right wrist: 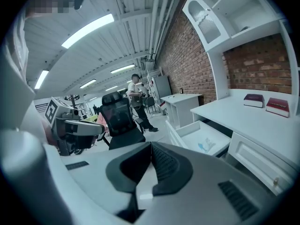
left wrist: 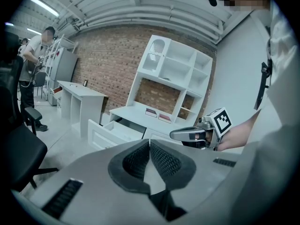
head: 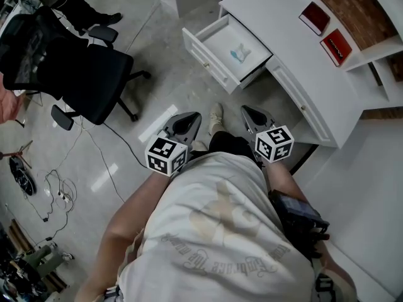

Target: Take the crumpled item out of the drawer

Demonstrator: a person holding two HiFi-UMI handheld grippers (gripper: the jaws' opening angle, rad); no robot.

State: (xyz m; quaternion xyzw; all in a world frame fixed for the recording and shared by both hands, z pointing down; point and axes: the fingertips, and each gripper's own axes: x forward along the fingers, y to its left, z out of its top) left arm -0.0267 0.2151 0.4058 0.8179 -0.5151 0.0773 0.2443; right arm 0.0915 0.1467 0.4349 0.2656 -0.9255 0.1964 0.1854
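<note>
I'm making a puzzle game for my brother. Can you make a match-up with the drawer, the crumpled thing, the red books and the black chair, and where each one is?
Things:
1. white desk drawer
2. pale blue-and-white crumpled item
3. two dark red books
4. black office chair

Places or states:
A. lying on the white desk top
B. standing on the grey floor
C. pulled out, open
D. lying inside the drawer

Pairs: 1-C, 2-D, 3-A, 4-B.
</note>
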